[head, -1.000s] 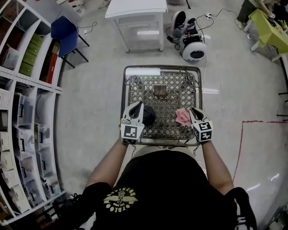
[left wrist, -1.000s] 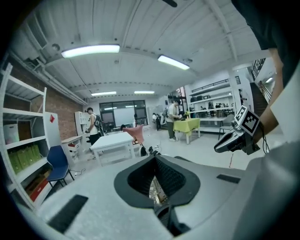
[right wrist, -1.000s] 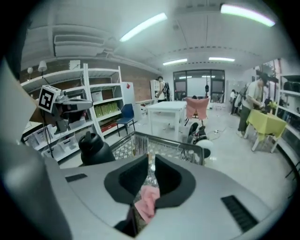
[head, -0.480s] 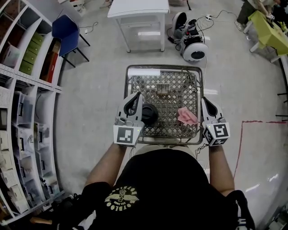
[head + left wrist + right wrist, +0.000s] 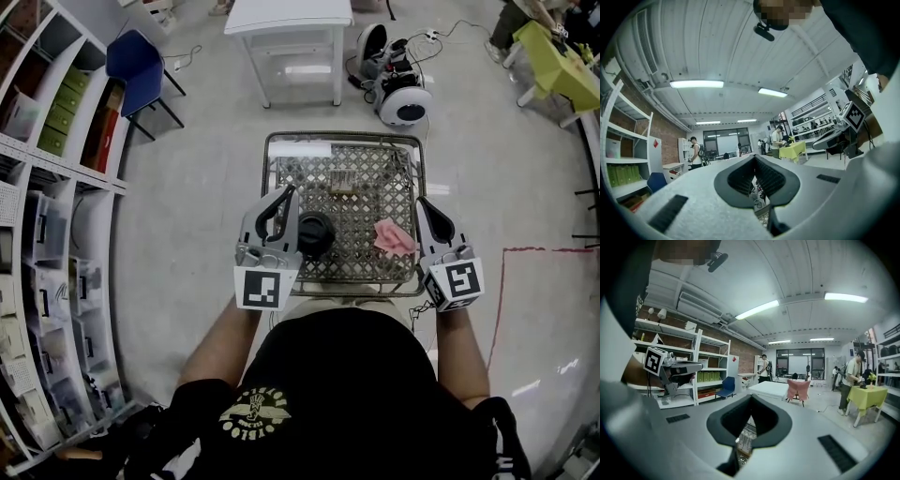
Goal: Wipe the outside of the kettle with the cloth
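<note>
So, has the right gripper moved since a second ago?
Yes. The right gripper has risen toward the camera and slid right, from beside the cloth, over the table, to outside its right edge.

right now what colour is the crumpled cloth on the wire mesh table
The crumpled cloth is pink; head view shows it best.

Table (image 5: 361,202): metal wire mesh in a metal frame, dull grey, rough open weave.
Cloth (image 5: 394,236): pink fabric, soft and matt.
Kettle (image 5: 314,234): black with a faint sheen; possibly plastic, hard to tell from above.
Left gripper (image 5: 754,158) and right gripper (image 5: 750,397) shells: grey plastic, matt, finely grained.
Pads (image 5: 769,179): black, ribbed, rubbery-looking.
Floor (image 5: 187,234): smooth, glossy, mirroring lamps.
</note>
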### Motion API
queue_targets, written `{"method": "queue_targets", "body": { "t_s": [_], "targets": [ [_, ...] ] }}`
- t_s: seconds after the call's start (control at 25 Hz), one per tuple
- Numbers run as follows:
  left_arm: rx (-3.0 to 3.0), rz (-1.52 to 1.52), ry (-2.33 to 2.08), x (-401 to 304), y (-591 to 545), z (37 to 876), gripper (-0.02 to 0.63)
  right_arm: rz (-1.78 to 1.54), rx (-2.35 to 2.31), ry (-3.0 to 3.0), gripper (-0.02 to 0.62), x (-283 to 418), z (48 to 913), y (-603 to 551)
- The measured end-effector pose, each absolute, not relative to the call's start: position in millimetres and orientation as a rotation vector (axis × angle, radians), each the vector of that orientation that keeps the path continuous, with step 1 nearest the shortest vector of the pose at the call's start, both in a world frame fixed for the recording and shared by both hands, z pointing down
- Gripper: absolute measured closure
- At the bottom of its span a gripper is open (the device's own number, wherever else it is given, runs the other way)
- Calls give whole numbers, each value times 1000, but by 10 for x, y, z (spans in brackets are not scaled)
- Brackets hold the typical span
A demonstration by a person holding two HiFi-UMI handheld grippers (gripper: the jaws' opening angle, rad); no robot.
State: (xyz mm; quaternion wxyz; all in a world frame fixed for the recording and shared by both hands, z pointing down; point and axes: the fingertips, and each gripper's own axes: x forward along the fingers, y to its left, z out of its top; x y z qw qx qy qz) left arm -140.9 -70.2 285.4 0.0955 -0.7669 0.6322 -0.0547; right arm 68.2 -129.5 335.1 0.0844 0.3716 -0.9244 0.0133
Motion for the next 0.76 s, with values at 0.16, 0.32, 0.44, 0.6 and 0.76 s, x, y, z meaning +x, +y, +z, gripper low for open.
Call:
{"method": "queue_targets", "body": {
  "t_s": [0.16,0.32,0.44,0.6,0.76],
  "targets": [
    [-2289,-166,1847,-1449,-642,2882,609,46,1128,-2745,584,635,3348,-1220],
    [-2313,-144,1832,-1500,-598,2891,610,42,1158,-2727,584,601,3317,-1157],
    [-2326,-138,1808,-1542,-555,2880,611,36,1177,-2710,584,566,3308,-1096],
    [-2349,-173,1765,-1579,-494,2924,611,90,1211,-2709,584,536,3310,-995],
    [-2379,-218,1724,-1616,-411,2987,610,155,1231,-2711,584,491,3307,-898]
  ]
}}
